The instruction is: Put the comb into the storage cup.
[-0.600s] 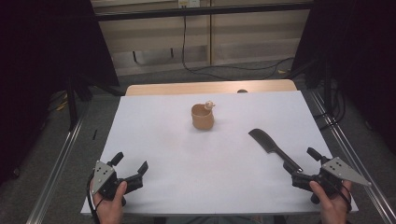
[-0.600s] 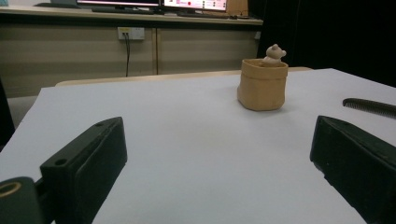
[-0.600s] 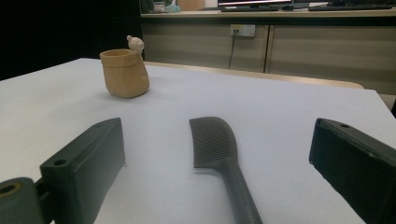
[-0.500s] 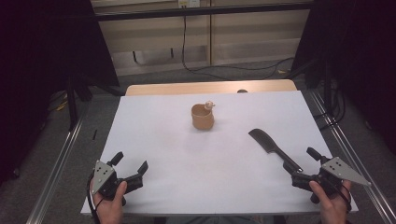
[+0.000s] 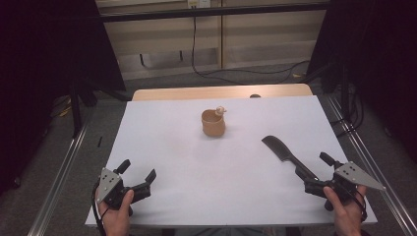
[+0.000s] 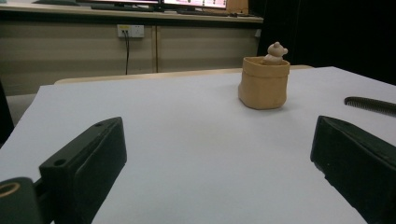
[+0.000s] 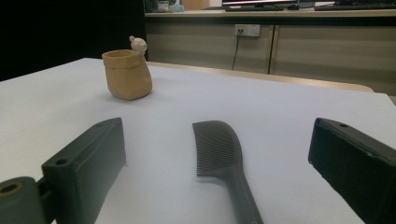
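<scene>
Comb (image 7: 219,154) is the thing my right tongs (image 7: 217,158) are at. It is dark grey, almost black. It has a wide rounded end with a row of fine teeth along one side, and a long thin handle. It lies flat on the white table (image 5: 196,162), with its handle between the two black jaws. The jaws are wide apart and do not touch it. The toothed end points away from the tongs.

My left tongs (image 6: 219,158) are also wide apart, and there is only bare white table between them. Far ahead of them, a bit to the right, stands a small tan cup (image 6: 264,83) with a tiny bear (image 6: 275,51) on its rim. The comb's tip (image 6: 371,105) peeks in at the right edge, well apart from these tongs.

From the right tongs, the cup (image 7: 127,74) stands far ahead and to the left, past the comb.

The high view shows what the tong cameras cannot: both hands at the near edge of the table, the left tongs (image 5: 135,174) at one corner and the right tongs (image 5: 314,172) at the other, well apart. There the comb (image 5: 285,153) looks small and slanted, and the cup (image 5: 213,123) stands in the middle, farther off than both. The right tongs' view shows the comb's teeth up close. The high view is too far off for that.
</scene>
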